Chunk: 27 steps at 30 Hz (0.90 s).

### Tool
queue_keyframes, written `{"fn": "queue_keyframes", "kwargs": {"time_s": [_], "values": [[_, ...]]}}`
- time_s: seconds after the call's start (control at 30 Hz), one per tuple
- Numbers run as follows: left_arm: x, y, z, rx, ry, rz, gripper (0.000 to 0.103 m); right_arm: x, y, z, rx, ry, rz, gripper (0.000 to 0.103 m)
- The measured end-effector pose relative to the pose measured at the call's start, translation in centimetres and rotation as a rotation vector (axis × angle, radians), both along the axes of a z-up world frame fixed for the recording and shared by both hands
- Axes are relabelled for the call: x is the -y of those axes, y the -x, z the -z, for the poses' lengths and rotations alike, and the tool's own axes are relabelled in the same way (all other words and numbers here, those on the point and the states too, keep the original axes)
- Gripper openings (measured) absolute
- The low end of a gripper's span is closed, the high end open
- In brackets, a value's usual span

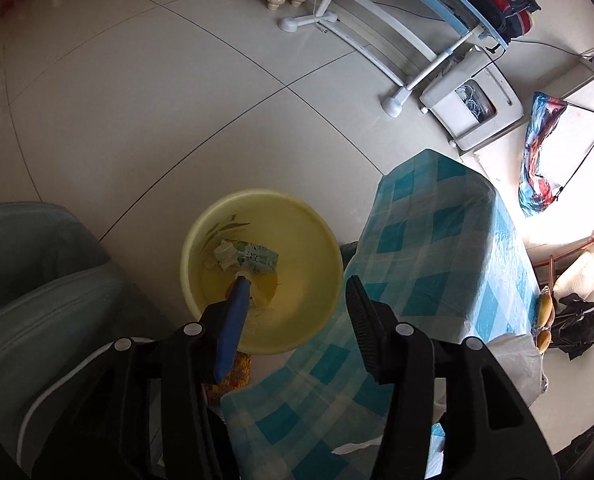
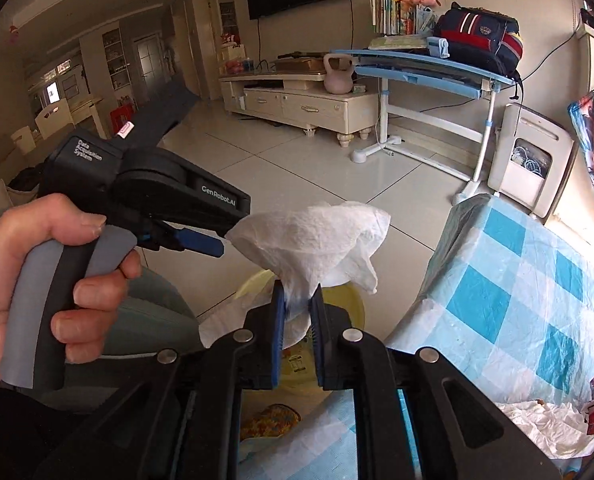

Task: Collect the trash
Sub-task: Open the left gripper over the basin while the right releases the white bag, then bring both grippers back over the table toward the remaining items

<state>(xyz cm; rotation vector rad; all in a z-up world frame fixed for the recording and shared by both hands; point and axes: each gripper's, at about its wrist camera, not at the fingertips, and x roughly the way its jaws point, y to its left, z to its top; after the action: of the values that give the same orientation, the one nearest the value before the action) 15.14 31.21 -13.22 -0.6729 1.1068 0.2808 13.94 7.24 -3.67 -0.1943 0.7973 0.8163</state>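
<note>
Pinching a white tissue above the yellow basin, the right gripper risks dropping it outside, while the left gripper hangs open and empty.

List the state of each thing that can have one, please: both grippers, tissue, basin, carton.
left gripper: open, empty, above the basin.
right gripper: shut on the white tissue.
yellow basin: on the floor, holding trash.
green carton: crushed, lying in the basin.

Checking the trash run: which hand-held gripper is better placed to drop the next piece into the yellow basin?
Right hand-held gripper: it clamps a white tissue above the yellow basin. The left hand-held gripper is open and empty.
</note>
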Motion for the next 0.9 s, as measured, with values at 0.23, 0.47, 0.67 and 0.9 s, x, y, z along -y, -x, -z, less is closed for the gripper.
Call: {"fn": "queue_keyframes", "kwargs": {"time_s": [0.23,0.47,0.67,0.9], "values": [[-1.2,1.2,-3.7,0.106,-0.109,-0.107,0.056,-3.1,-1.4,2.5,-0.054,0.103,-0.008,0.032],[-1.7,1.9,-6.0,0.162,-0.191,-0.162,0.063,-0.3,-0.4,1.9,-0.059,0.034,0.04,0.041],[-0.6,1.6,-6.6,0.151,-0.26,-0.13,0.065,4.8,2.2,0.8,-0.048,-0.079,0.096,0.045],[0.9,1.2,-7.0,0.146,-0.334,-0.083,0.065,10.2,5.7,-0.4,-0.007,-0.113,0.152,0.047]]}}
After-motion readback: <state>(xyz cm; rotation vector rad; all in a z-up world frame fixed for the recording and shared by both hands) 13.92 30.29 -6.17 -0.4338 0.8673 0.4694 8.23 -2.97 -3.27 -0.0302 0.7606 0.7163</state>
